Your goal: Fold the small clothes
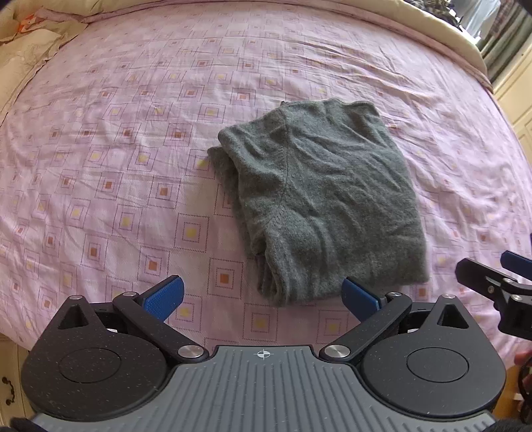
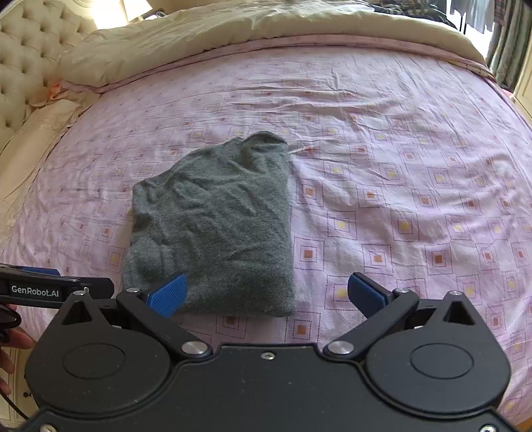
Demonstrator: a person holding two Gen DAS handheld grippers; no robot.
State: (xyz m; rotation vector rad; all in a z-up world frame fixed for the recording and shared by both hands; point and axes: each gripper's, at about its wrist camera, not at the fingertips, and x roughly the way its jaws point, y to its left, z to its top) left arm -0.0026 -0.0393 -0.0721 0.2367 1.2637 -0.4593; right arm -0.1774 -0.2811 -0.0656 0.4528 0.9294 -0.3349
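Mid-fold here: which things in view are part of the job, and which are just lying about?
Job:
grey sweater, folded, on the pink sheet
left gripper, open, empty
right gripper, open, empty

Lying about:
beige duvet, bunched at the far side of the bed
tufted headboard
curtain
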